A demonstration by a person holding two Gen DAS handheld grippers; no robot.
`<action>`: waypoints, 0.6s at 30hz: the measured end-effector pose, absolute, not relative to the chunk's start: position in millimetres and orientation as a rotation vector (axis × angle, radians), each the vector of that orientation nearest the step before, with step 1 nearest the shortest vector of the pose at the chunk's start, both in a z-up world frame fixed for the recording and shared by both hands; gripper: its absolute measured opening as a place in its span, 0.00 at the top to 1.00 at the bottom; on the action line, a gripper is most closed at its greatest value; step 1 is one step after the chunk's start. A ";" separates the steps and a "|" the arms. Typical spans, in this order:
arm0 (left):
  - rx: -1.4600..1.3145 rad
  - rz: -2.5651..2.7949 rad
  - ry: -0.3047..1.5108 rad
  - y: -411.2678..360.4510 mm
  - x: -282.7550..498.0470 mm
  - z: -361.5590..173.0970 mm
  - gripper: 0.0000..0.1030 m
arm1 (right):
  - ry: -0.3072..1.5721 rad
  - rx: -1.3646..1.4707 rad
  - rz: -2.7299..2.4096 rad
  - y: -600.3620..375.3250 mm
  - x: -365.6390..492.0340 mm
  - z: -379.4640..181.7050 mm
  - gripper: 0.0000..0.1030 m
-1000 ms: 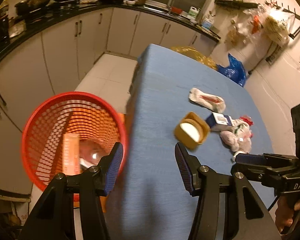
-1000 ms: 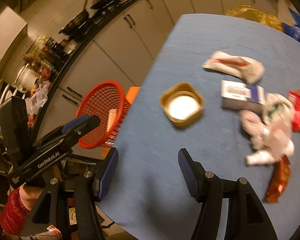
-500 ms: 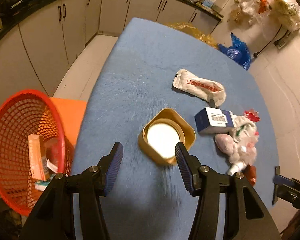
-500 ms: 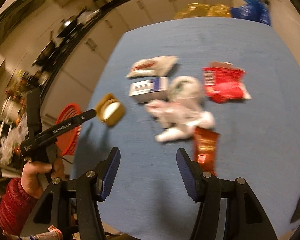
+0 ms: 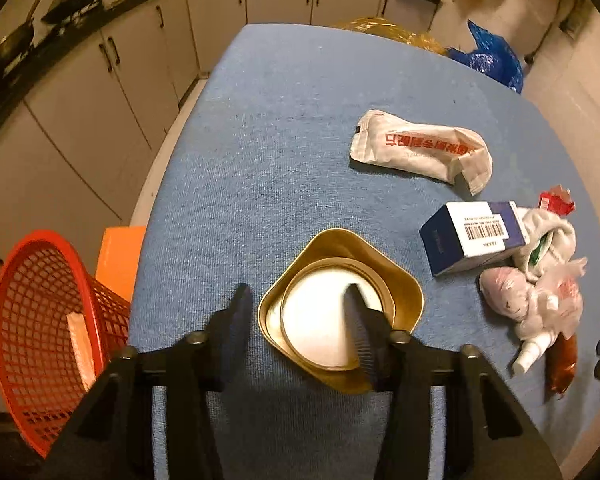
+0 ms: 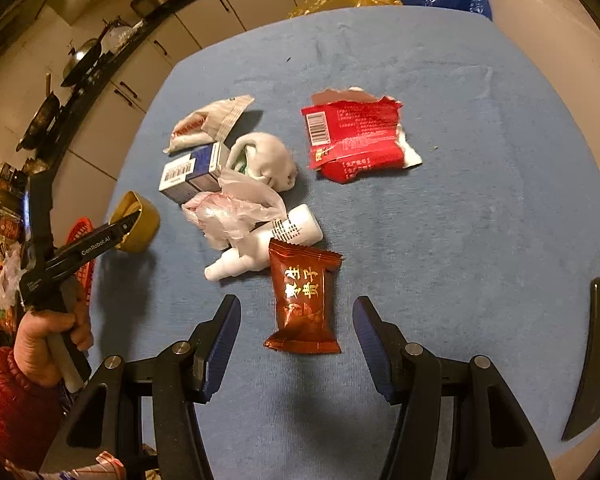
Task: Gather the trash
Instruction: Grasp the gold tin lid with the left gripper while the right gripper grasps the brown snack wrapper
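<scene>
Left wrist view: the left claw (image 5: 296, 304) is seen closing astride the gold tub's (image 5: 396, 280) wall. The right claw (image 6: 296, 320) is held wide above the brown sachet (image 6: 302, 300) on the bench (image 6: 460, 220).

My left gripper (image 5: 296, 300) angles steeply down, jaws closing — my right gripper (image 6: 296, 312) likewise, jaws spread.

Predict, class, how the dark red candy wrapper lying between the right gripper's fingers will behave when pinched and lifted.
The candy wrapper is glossy foil, so probably slippery. It looks puffed and thin, so likely light and crushable. Lying flat on the cloth-covered table, it shouldn't roll.
</scene>
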State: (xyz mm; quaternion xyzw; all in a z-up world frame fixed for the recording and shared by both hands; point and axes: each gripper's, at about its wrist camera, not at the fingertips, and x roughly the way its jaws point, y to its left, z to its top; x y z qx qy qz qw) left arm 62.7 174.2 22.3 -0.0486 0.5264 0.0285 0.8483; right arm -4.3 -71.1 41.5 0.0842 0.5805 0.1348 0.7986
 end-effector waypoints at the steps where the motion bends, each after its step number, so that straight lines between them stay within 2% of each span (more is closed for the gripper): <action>1: -0.101 0.056 1.110 175.6 61.4 23.5 0.71 | 1.252 0.169 0.290 -68.6 -2.4 38.5 0.39; 8: -0.125 0.022 1.113 173.7 43.4 25.3 0.87 | 1.297 0.147 0.284 -56.9 9.6 17.8 0.39; 9: -0.126 0.015 1.115 173.0 39.8 25.3 0.87 | 1.304 0.149 0.287 -55.3 10.1 15.2 0.42; 11: -0.122 0.005 1.119 168.0 32.8 25.5 0.87 | 1.324 0.148 0.285 -52.7 9.8 10.5 0.65; 18: -0.151 -0.049 1.133 154.7 2.6 29.2 0.88 | 1.303 0.185 0.324 -49.2 -0.7 16.0 0.70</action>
